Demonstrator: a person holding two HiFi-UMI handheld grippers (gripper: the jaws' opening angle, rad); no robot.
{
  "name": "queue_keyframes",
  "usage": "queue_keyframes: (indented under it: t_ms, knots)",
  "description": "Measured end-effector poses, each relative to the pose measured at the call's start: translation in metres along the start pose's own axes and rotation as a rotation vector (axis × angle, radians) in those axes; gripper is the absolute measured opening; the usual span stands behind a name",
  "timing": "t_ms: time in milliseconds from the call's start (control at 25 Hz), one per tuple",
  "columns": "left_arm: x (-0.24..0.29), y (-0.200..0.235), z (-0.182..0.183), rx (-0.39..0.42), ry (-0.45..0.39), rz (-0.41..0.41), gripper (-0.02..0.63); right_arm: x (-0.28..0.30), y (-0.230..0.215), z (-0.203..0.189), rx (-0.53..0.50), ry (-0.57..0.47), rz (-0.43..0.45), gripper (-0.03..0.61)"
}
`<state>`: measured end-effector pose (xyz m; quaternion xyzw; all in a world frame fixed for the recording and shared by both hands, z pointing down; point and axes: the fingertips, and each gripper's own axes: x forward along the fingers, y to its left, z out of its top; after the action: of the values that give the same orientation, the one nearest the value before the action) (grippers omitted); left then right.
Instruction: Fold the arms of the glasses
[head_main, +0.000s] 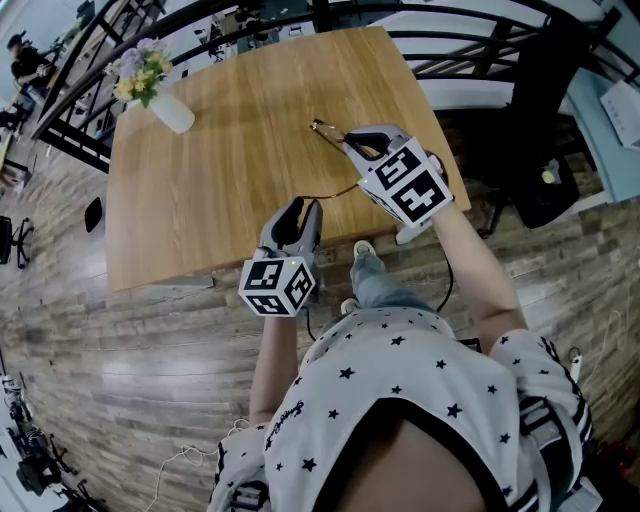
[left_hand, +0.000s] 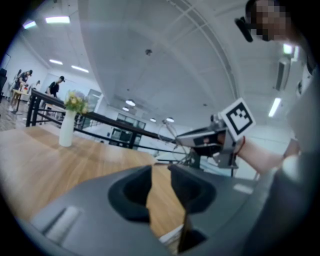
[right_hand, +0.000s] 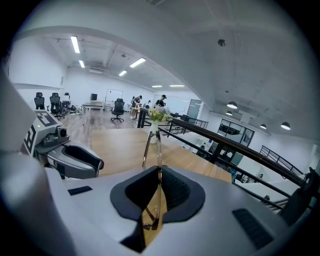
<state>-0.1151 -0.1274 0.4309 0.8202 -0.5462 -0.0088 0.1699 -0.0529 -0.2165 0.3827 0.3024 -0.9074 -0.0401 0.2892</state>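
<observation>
Right gripper view shows the glasses (right_hand: 152, 142), thin gold wire frame, pinched edge-on by the tightly closed right gripper (right_hand: 158, 176) above the wooden table (head_main: 230, 170). One arm (head_main: 338, 192) sticks out toward the left gripper (left_hand: 161, 177), whose jaws are slightly apart with only tabletop showing between them. A white vase (head_main: 172, 112) holds flowers (head_main: 140, 72) at the far corner.

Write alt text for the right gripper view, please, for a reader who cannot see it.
The right gripper is shut on thin gold-rimmed glasses, which stick out edge-on ahead of it above a wooden table. The left gripper sits at the left, and a vase of flowers stands at the table's far end.
</observation>
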Motion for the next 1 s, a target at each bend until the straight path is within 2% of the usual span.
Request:
queue_keyframes:
  t_ms: [1000]
  knots:
    - [0.024, 0.007, 0.026, 0.024, -0.043, 0.053, 0.094, 0.004, 0.036, -0.026, -0.036, 0.039, 0.099, 0.02]
